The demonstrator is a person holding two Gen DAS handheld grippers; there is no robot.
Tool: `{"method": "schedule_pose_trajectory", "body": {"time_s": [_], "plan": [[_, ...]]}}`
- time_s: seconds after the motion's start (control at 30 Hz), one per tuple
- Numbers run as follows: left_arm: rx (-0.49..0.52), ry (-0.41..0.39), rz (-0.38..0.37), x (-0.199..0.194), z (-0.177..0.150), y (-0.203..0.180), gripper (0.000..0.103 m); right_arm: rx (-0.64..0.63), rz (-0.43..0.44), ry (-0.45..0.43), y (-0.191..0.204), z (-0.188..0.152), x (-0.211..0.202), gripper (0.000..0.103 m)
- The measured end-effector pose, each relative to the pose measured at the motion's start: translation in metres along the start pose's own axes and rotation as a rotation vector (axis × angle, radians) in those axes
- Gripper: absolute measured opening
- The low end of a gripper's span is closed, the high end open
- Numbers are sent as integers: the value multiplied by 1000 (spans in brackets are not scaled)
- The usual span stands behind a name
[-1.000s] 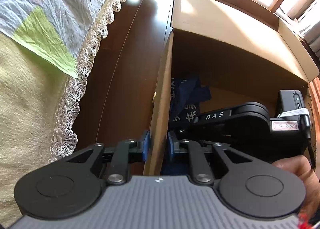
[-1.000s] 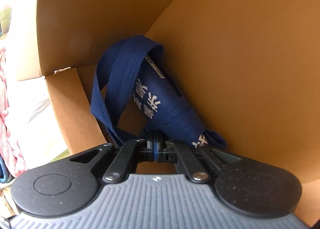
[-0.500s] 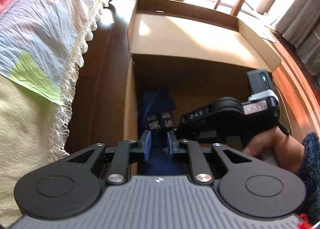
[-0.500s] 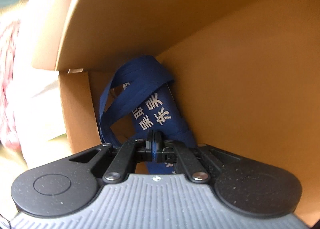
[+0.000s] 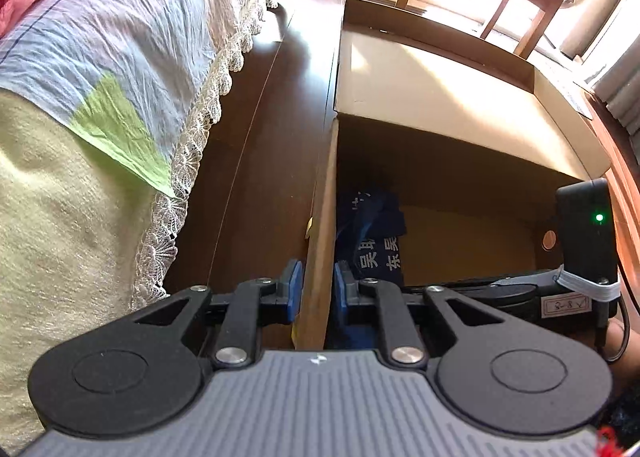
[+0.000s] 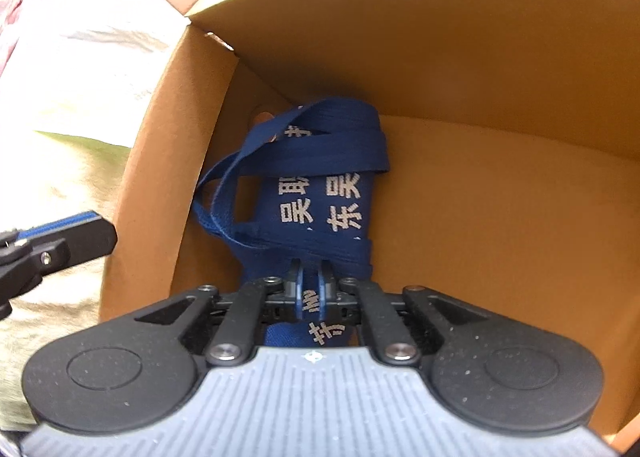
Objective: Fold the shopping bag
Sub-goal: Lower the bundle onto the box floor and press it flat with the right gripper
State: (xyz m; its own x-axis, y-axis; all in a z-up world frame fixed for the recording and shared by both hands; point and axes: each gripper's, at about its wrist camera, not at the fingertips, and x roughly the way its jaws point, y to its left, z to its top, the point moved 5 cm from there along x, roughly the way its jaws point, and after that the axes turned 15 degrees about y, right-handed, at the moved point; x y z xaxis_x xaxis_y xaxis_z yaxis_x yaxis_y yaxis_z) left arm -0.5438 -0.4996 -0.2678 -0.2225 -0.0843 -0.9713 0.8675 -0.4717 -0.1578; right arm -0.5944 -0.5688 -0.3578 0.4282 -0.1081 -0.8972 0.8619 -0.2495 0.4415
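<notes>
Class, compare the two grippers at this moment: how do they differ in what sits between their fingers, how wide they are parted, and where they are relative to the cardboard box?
The left gripper straddles the cardboard box side wall, one finger outside, one inside; the right gripper reaches fully inside the box. The left's fingers stand apart around cardboard; the right's are parted narrowly around the folded navy shopping bag. Both share black linkages and blue pads.
</notes>
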Motion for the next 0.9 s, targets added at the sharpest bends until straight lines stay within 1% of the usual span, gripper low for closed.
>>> {"method": "schedule_pose_trajectory", "body": {"time_s": [0.07, 0.2, 0.23, 0.27, 0.3, 0.33, 0.37, 0.4, 0.43, 0.5, 0.57, 0.7, 0.83, 0.9], "plan": [[8, 3, 0, 0, 0, -2, 20, -31, -32, -9, 6, -1, -2, 16], [18, 8, 2, 1, -2, -4, 21, -28, -48, -22, 9, 0, -5, 17], [18, 10, 3, 1, -2, -4, 21, -22, -57, -33, 10, 0, -7, 19], [19, 11, 4, 1, -2, -4, 21, -13, -65, -38, 9, 0, -8, 24], [21, 11, 5, 2, -2, -5, 21, -6, -81, -44, 9, 0, -9, 32], [22, 12, 5, 2, -1, -5, 22, -2, -108, -53, 9, 0, -11, 44], [23, 13, 6, 3, -1, -5, 22, 1, -127, -58, 9, 0, -12, 45], [22, 14, 6, 3, -1, -5, 23, 10, -114, -47, 7, 1, -11, 44], [21, 15, 5, 3, -1, -5, 23, 32, -73, -28, 6, 1, -8, 42], [18, 18, 4, 4, -1, -4, 23, 66, -26, -18, 3, 4, -4, 42], [16, 21, 3, 5, -1, -3, 23, 101, 37, -5, 1, 8, -1, 30], [2, 34, 8, 7, 0, -1, 23, 118, 76, 4, 0, 11, -1, 28], [-1, 65, 22, 14, 0, -1, 23, 167, 172, 25, -12, 16, -1, 27], [-4, 79, 22, 17, -1, -1, 23, 153, 217, 33, -17, 19, -2, 27]]}}
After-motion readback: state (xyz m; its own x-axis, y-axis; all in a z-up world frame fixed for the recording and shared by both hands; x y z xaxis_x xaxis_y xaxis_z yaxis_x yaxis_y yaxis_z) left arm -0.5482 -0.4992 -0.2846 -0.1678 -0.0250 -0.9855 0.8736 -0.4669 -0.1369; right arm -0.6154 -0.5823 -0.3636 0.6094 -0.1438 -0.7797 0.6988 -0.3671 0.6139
